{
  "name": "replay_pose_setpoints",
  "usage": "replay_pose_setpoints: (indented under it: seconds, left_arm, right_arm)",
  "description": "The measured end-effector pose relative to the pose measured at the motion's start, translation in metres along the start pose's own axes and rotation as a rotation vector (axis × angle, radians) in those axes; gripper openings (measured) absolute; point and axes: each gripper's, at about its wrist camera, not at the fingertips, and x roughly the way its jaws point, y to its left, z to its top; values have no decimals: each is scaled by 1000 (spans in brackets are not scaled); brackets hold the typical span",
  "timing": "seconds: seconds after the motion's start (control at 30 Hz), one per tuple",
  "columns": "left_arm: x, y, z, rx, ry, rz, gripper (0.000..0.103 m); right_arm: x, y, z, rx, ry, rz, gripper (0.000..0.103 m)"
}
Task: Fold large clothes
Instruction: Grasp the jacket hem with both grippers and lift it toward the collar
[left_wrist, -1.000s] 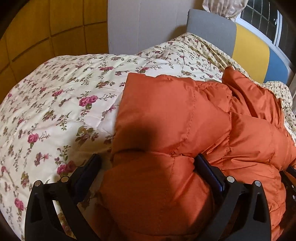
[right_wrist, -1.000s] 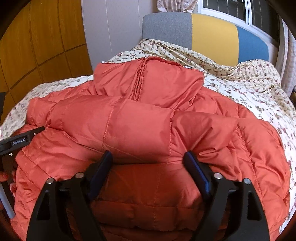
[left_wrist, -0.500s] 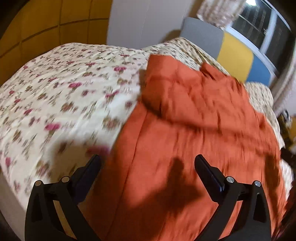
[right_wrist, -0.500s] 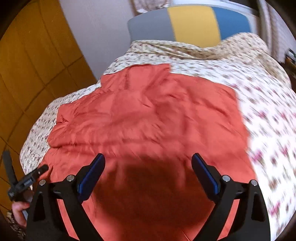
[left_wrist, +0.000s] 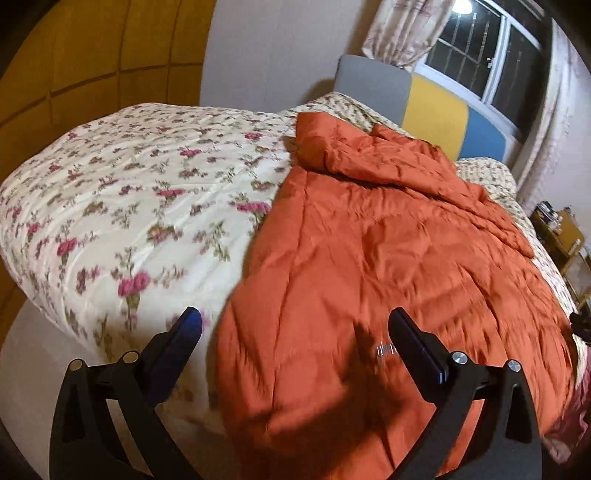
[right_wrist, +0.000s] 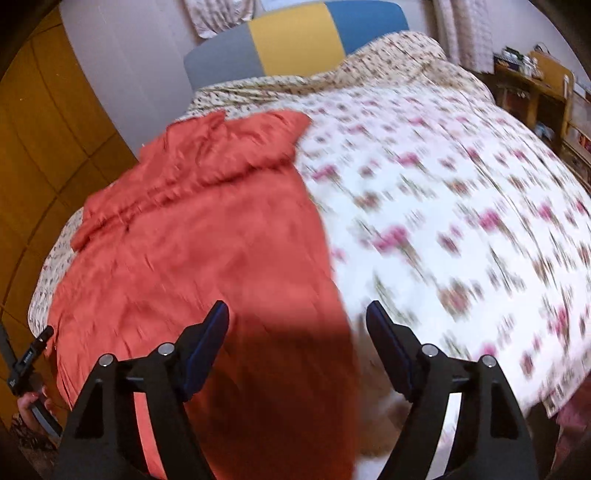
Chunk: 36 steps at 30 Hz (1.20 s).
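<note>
both grippers have pulled up and back since a second ago: then each sat low against the puffy folds of the coat, now each looks down on it from above, with motion blur in both views. one orange coat (left_wrist: 388, 251) lies spread on the floral quilt (left_wrist: 140, 206) of the bed, its collar end toward the headboard (left_wrist: 436, 110), hem end toward the grippers and draping over the near edge; long axis runs away from both cameras. left gripper (left_wrist: 295, 332): jaws wide apart, nothing between them, hovering over the coat's left edge near the hem. right gripper (right_wrist: 297, 328): jaws also spread and empty, over the coat's right edge where it meets the quilt. each claw is nearest its own side of the hem, so neither has the advantage. count: one coat, one quilt, two grippers. judgement: next grasp is probably at the hem corners, to carry them toward the collar.
</note>
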Motion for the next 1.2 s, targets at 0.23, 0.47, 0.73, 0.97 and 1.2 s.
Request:
replay_pose_setpoints:
  seconds: [0.23,0.47,0.73,0.97,1.2]
  left_arm:
    - [-9,1,-28,7,51,-65,83]
    - [-8,-4,-44,34,92,-125,75]
    - [-31,-17,-33,60,61,-185,17]
    - [-57,-23,4,6,-44,-254,13]
    - [-56,-27,57,-104,-108,-334,13]
  right_arm:
    - [-13,-4,-41,24,46,80,68]
    - [-12,22,-61,-80,83,95,53]
    - [-36,29,-42,-32,3,268,11]
    - [-46,48,6,6,-106,374,10]
    - [-42,62,60,33,-163,416,10]
